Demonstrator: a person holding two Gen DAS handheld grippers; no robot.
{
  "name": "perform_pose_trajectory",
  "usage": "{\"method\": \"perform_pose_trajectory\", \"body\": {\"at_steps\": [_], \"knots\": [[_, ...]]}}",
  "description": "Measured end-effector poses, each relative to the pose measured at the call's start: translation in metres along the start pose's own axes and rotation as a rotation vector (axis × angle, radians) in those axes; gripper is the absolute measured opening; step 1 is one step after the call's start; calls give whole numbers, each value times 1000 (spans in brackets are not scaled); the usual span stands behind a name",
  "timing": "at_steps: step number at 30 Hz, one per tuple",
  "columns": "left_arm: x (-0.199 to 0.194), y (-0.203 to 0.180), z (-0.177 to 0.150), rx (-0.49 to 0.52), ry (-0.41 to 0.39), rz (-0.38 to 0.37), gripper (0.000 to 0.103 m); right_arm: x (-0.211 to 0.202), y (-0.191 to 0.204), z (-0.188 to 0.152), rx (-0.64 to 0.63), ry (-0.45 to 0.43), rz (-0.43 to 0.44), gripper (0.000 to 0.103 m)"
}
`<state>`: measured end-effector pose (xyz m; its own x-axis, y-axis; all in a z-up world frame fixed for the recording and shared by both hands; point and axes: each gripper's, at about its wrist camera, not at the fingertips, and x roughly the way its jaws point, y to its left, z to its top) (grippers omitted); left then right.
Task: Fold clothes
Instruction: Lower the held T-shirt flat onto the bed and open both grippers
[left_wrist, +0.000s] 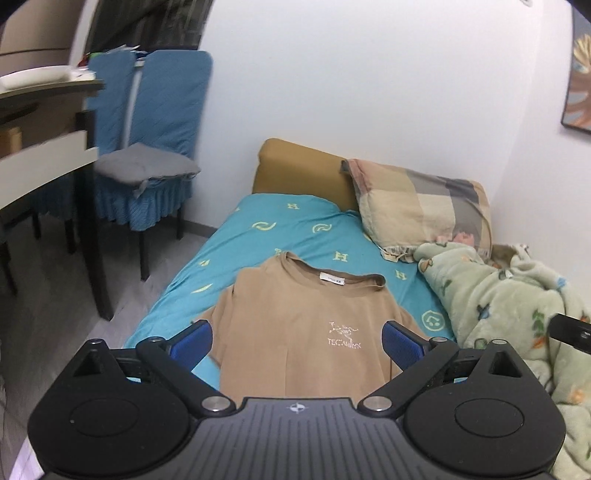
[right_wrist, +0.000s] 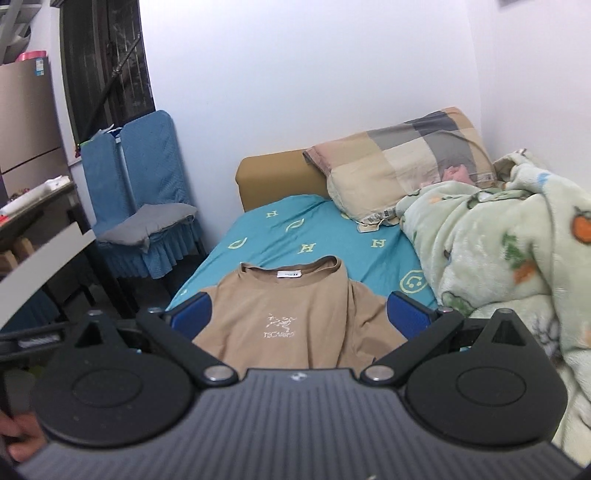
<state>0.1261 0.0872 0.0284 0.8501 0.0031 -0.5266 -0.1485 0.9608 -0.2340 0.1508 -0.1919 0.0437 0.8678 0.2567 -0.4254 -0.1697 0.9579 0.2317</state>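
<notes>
A tan T-shirt (left_wrist: 295, 332) with a pale chest logo lies face up on the turquoise bed sheet (left_wrist: 258, 229), collar toward the headboard. In the right wrist view the same T-shirt (right_wrist: 295, 314) fills the centre, its sleeves lying folded and rumpled at both sides. My left gripper (left_wrist: 297, 338) hovers above the shirt's lower half, open, blue pads wide apart with nothing between them. My right gripper (right_wrist: 299, 314) also hangs over the shirt, open and empty. The shirt's hem is hidden behind both gripper bodies.
A patchwork pillow (left_wrist: 424, 206) and a green fleece blanket (left_wrist: 517, 314) crowd the bed's right side. Blue-covered chairs (left_wrist: 155, 147) with a grey cushion and a table (left_wrist: 44, 122) stand left of the bed. A hand (right_wrist: 22, 439) shows at the lower left.
</notes>
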Motion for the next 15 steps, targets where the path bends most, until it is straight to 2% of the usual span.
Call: {"method": "perform_pose_trajectory", "body": {"at_steps": [4, 8, 11, 14, 15], "knots": [[6, 29, -2, -189, -7, -8, 98, -24, 2, -6, 71, -15, 20, 103], [36, 68, -18, -332, 11, -4, 89, -41, -1, -20, 129, -30, 46, 103], [67, 96, -28, -414, 48, 47, 87, -19, -11, -51, 124, -2, 36, 98], [98, 119, -34, -472, 63, 98, 79, 9, -23, -80, 140, 36, 24, 95], [109, 126, -35, -487, 65, 115, 77, 20, -26, -89, 139, 56, 13, 88]]}}
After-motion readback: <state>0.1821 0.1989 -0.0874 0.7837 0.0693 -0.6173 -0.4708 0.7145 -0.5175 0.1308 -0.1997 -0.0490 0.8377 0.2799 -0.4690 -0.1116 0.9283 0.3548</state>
